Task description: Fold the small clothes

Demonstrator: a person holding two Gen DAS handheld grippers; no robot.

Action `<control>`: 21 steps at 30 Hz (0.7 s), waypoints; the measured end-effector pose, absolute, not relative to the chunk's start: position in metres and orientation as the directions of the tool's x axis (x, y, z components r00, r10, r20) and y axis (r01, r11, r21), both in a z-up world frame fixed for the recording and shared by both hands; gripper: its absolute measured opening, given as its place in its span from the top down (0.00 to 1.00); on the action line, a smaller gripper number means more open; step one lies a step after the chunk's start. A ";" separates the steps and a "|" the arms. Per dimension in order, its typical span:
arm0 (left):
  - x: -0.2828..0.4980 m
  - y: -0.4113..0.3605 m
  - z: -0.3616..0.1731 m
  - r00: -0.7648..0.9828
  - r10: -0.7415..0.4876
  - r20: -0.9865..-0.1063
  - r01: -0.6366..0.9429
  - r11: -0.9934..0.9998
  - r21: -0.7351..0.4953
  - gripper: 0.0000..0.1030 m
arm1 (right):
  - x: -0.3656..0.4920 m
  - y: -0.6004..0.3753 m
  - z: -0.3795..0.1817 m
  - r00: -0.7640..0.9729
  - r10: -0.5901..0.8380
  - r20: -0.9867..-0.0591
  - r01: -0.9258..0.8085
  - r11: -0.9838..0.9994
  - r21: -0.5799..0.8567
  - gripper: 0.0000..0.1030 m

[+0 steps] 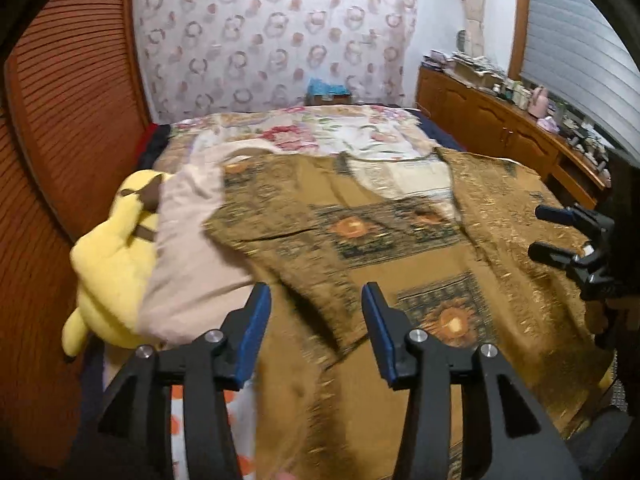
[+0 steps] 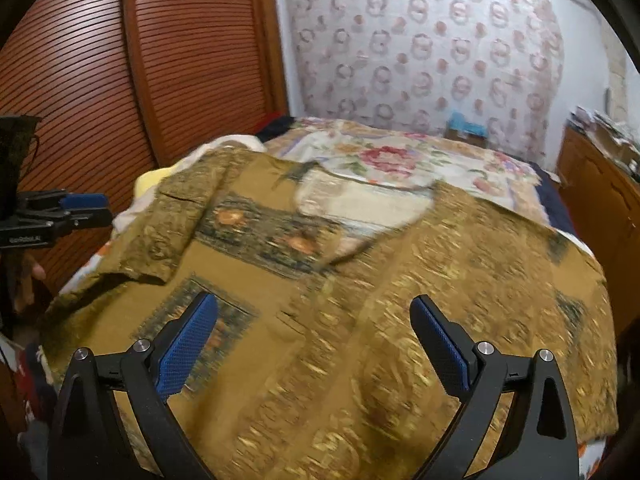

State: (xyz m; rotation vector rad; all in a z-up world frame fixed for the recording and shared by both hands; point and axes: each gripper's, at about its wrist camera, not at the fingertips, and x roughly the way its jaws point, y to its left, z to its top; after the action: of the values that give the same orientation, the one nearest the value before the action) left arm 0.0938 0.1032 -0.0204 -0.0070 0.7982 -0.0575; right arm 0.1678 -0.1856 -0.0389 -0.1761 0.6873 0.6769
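A mustard-brown patterned shirt (image 1: 360,256) lies spread on the bed, collar toward the far end; it also fills the right wrist view (image 2: 360,280). Its left sleeve (image 2: 172,224) is folded in over the body. My left gripper (image 1: 316,300) is open and empty, hovering over the shirt's near left part. My right gripper (image 2: 314,320) is wide open and empty above the shirt's lower middle. Each gripper shows in the other's view: the right gripper (image 1: 560,236) at the right edge, the left gripper (image 2: 80,208) at the left edge.
A yellow plush toy (image 1: 108,256) and a pink cloth (image 1: 188,256) lie at the bed's left edge. A floral bedspread (image 1: 320,132) covers the far end. A slatted wooden wardrobe (image 2: 140,60) stands left, a cluttered wooden sideboard (image 1: 500,120) right.
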 end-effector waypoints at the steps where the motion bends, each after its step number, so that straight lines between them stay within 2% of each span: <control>1: 0.092 0.108 -0.022 0.694 -0.044 -0.718 0.036 0.999 -0.026 0.55 | 0.170 -0.174 -0.036 0.551 0.537 -0.638 -0.653 0.754 0.070 0.10; 7: 0.083 0.141 -0.053 0.651 0.013 -0.759 -0.045 0.999 -0.021 0.55 | 0.183 -0.099 -0.029 0.461 0.610 -0.645 -0.758 0.649 0.072 0.28; 14: 0.089 0.158 -0.093 0.587 0.036 -0.809 -0.091 0.996 -0.022 0.55 | 0.202 -0.009 -0.048 0.321 0.668 -0.671 -0.846 0.521 0.114 0.42; 21: 0.088 0.163 -0.102 0.583 0.027 -0.812 -0.094 0.995 -0.034 0.55 | 0.209 0.042 -0.069 0.264 0.644 -0.718 -0.876 0.471 0.100 0.49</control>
State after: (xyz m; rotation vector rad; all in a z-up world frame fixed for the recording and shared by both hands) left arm 0.0877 0.1632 -0.1024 -0.0758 0.9463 0.0705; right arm 0.2089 0.0424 -0.0694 -0.3494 0.7785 1.0552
